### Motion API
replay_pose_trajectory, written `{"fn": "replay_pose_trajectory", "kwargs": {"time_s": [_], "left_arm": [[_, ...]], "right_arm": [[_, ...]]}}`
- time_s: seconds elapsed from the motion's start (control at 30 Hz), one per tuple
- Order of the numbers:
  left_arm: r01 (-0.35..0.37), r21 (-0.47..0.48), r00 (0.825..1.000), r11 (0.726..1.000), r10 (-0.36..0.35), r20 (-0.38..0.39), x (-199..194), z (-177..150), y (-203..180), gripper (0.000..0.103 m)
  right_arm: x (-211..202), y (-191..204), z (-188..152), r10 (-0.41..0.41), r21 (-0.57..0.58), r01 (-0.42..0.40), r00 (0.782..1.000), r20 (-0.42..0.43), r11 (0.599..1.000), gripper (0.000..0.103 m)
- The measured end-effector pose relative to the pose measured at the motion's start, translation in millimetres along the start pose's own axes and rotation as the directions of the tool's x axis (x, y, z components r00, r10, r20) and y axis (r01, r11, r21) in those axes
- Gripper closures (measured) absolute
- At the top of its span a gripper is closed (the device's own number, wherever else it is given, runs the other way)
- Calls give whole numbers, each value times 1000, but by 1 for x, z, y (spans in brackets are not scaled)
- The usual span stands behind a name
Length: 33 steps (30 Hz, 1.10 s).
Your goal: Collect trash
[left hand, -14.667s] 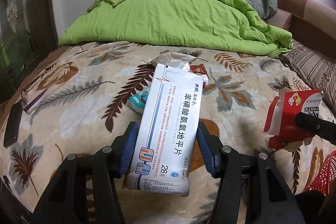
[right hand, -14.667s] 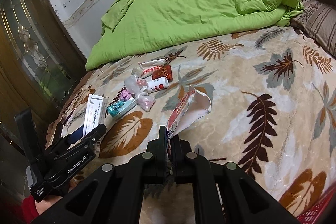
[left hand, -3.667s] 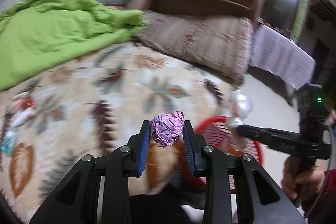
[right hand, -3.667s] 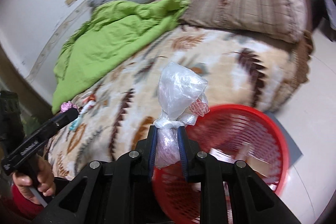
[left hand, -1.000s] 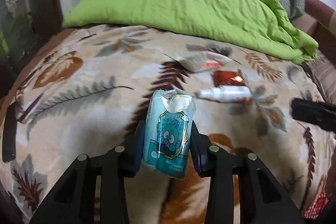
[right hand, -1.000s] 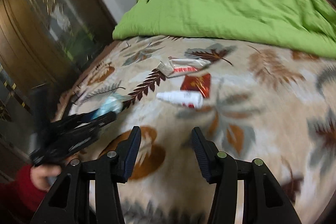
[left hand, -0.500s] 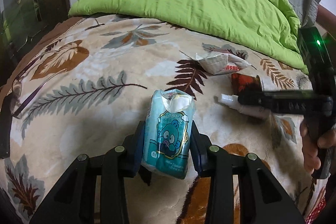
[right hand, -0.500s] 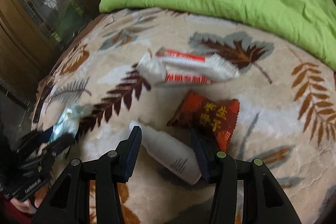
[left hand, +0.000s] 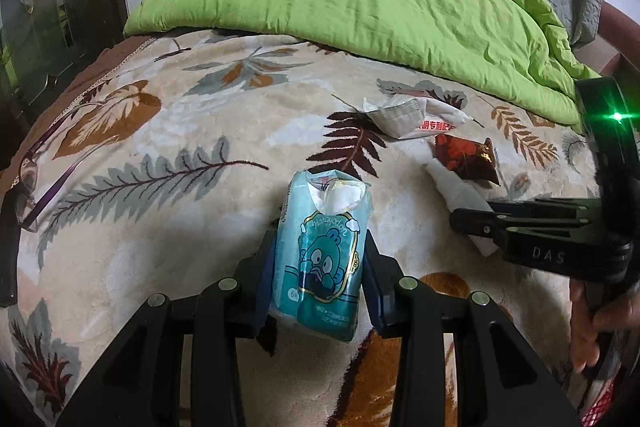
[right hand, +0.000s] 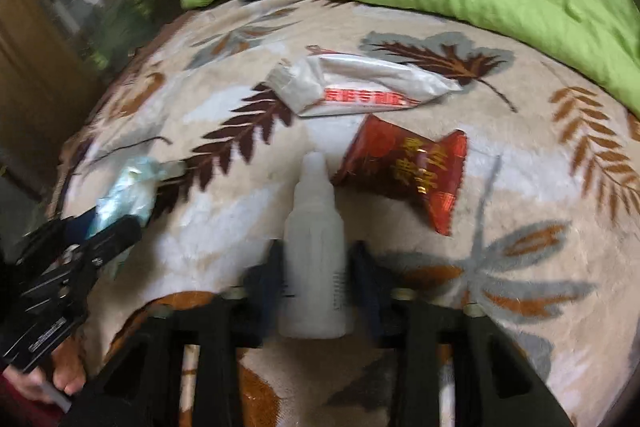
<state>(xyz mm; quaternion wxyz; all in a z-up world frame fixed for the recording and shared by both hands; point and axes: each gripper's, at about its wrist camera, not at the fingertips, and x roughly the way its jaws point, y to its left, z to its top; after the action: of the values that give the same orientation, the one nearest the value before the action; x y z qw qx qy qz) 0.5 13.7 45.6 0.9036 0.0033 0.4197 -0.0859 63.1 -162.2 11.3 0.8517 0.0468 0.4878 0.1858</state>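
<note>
The tissue pack (left hand: 322,259) is clamped in the left gripper (left hand: 320,281). The white bottle (right hand: 314,251) lies between the right gripper's (right hand: 316,287) parted jaws, pointing to twelve o'clock; these should be closed squarely on its body before lifting.

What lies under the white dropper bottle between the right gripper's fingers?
The leaf-print blanket shows around the white dropper bottle; the patch directly beneath is covered. Right gripper straddles it.

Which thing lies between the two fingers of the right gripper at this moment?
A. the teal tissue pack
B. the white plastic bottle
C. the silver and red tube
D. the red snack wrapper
B: in the right wrist view the white plastic bottle lies between the two fingers of the right gripper, while the red snack wrapper lies apart on the blanket.
</note>
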Motion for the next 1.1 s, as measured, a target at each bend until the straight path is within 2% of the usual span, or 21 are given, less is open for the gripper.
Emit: {"fn": "replay_pose_trajectory", "kwargs": {"time_s": [0.17,0.27,0.37,0.43,0.57,0.6,0.67,0.77,0.93,1.1], "left_arm": [[-9,14,1000,1000,9,4,-2,-3,-3,65],[-14,28,1000,1000,13,15,-6,-5,-8,65],[-17,44,999,999,15,36,-12,-8,-15,65],[-13,48,998,999,10,54,-19,-10,-21,65],[-5,66,994,998,-2,110,-40,-16,-31,65],[-10,73,992,997,1,128,-46,-17,-32,65],[-13,69,987,998,1,162,-60,-21,-33,65],[0,53,985,999,-9,174,-74,-32,-32,64],[-32,116,978,993,7,209,-85,-45,-47,64],[-55,160,974,986,18,227,-85,-48,-56,64]], "right_arm": [[-30,13,-31,-75,56,72,996,53,996,71],[-55,16,-57,-92,114,81,991,97,990,71],[-88,21,-82,-124,154,97,977,176,983,70],[-110,24,-96,-162,168,123,958,237,978,70],[-137,26,-120,-220,199,165,929,298,966,70],[-144,24,-124,-212,214,149,925,315,966,70],[-158,22,-130,-243,235,167,906,346,958,70],[-168,20,-138,-255,251,171,900,355,953,70],[-178,25,-146,-283,262,189,875,392,946,70],[-178,33,-145,-288,238,204,869,402,950,70]]}}
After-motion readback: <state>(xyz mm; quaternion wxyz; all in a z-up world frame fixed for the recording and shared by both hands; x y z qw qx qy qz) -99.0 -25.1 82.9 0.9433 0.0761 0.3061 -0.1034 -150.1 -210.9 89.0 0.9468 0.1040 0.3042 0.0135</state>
